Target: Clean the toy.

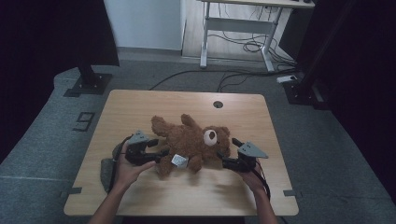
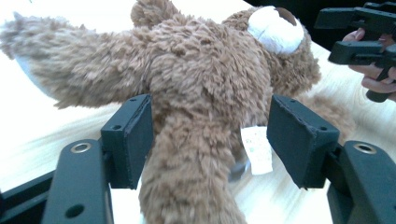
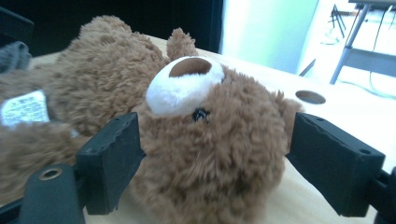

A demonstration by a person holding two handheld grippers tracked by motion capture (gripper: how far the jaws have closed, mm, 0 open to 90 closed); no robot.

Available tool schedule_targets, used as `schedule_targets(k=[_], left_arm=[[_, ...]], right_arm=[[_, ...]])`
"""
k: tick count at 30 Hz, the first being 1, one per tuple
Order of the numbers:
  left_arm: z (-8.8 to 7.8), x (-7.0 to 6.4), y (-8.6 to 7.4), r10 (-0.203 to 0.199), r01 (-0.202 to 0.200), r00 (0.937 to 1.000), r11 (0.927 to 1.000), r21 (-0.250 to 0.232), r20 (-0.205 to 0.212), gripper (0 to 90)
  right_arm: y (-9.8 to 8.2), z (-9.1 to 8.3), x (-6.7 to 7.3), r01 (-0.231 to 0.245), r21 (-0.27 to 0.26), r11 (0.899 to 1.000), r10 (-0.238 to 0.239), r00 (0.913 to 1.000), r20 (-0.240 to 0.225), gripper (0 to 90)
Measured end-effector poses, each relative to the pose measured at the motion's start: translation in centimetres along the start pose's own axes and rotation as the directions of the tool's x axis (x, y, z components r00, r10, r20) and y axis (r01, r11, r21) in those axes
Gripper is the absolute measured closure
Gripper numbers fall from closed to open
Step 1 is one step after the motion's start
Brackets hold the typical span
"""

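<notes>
A brown teddy bear (image 1: 191, 142) lies on its back on the wooden table (image 1: 140, 107), its head toward the right. My left gripper (image 1: 159, 148) stands open astride one of its legs; in the left gripper view the leg (image 2: 196, 158) rises between the wide jaws (image 2: 210, 135), with a gap and a white tag (image 2: 257, 149) on the right side. My right gripper (image 1: 228, 153) is open around the bear's head (image 3: 205, 135), its pads beside the fur without squeezing it. The white muzzle (image 3: 180, 91) points up.
A grey cloth-like thing (image 1: 106, 170) lies at the table's left front edge by the left hand. A cable hole (image 1: 218, 104) sits near the far edge. Beyond the table are a white desk frame (image 1: 238, 23), floor cables (image 1: 243, 74) and black stand bases (image 1: 88, 84).
</notes>
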State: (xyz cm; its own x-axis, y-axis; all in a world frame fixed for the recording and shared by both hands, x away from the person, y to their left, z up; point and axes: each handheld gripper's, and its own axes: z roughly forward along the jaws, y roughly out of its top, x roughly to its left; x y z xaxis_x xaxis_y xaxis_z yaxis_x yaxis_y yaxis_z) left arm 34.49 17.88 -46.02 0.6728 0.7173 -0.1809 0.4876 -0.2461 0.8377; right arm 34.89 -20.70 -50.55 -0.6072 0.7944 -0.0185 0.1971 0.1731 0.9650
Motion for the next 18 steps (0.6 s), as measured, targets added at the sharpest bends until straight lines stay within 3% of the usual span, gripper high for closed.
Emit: schedule_targets(k=[4, 10, 18], left_arm=[[-1.3, 0.0, -1.0, -0.012, 0.012, 0.9999, 0.9999, -0.004, -0.010, 31.5], [-2.6, 0.2, -3.2, -0.017, 0.018, 0.9995, 0.9998, 0.013, -0.028, 31.6], [-3.9, 0.3, -6.3, -0.002, 0.003, 0.9964, 0.9998, 0.020, -0.085, 32.0]], right_arm=[[-0.7, -1.5, 0.0, -0.033, 0.003, 0.999, 0.033, 0.9995, 0.003, 16.4], [-2.5, -3.2, -0.2, -0.047, 0.028, 0.999, 0.047, 0.9989, -0.007, 19.7], [-4.4, -5.1, 0.0, -0.063, 0.073, 0.995, 0.065, 0.9975, -0.026, 22.2]])
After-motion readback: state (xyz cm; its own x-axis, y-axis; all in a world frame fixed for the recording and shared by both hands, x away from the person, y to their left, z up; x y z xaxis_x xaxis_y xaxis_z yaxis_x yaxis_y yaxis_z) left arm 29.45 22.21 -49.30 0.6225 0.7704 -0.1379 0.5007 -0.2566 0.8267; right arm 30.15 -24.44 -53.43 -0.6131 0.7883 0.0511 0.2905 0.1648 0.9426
